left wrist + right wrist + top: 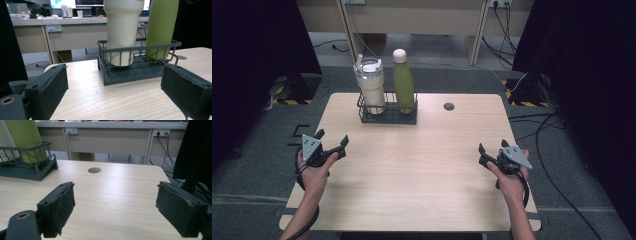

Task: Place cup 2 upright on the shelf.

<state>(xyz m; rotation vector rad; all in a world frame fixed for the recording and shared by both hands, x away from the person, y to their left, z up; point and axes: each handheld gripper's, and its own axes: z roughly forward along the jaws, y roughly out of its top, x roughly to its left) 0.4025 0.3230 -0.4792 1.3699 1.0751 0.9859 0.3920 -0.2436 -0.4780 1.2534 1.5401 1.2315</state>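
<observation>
A dark wire basket (388, 118) stands at the back of the wooden table (412, 170). Upright in it are a cream tumbler with a clear lid (370, 87) on the left and a green bottle with a pale cap (403, 85) on the right. My left gripper (332, 141) is held open at the table's left side, well short of the basket, with nothing between its jaws. My right gripper (493, 150) is open and empty near the right edge. The left gripper view faces the basket (136, 72), tumbler (122, 32) and bottle (161, 27). The right gripper view catches the basket (27, 168) and bottle (23, 137) at far left.
A round cable hole (449, 106) lies in the tabletop behind and right of the basket. A desk (417, 20) with wall sockets stands beyond the table. Black curtains hang on both sides, and cables (557, 135) trail over the floor at the right.
</observation>
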